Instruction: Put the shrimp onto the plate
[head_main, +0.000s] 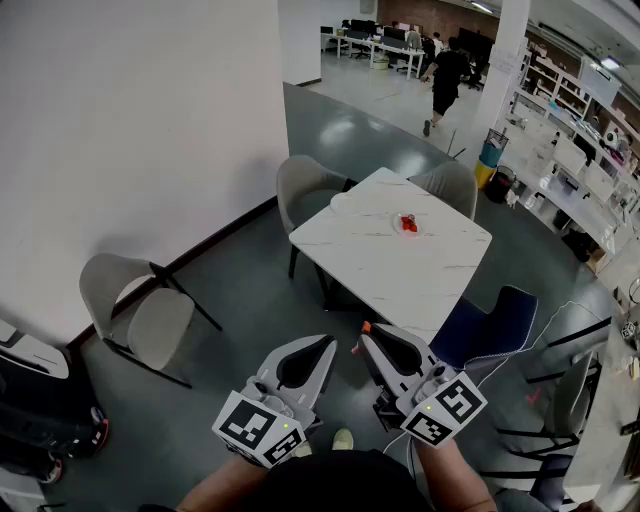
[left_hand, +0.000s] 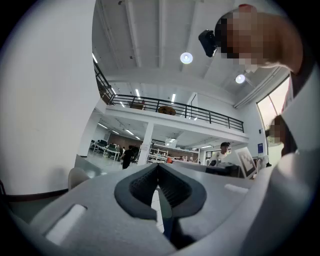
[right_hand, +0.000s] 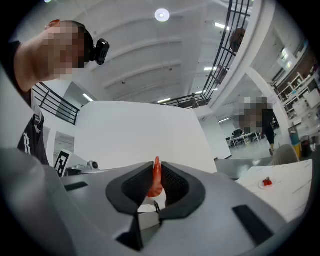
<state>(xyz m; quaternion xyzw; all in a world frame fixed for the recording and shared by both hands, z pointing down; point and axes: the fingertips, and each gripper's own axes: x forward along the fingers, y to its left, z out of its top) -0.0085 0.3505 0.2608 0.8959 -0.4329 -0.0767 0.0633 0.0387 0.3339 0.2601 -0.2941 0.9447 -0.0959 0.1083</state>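
Right gripper view: right tongs (right_hand: 156, 167) pinch a shrimp (right_hand: 156, 183), apparently bound for the plate (right_hand: 261, 186), well apart; left tongs (left_hand: 158, 167) sit closed, empty.

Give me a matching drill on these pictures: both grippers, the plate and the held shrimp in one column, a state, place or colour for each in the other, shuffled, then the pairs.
Column one
1. left gripper
2. right gripper
3. plate
4. shrimp

Column two
A. on the table
B. orange-red
C. shut, nothing between the jaws
D. shut on the shrimp

Pairs: 1-C, 2-D, 3-A, 4-B
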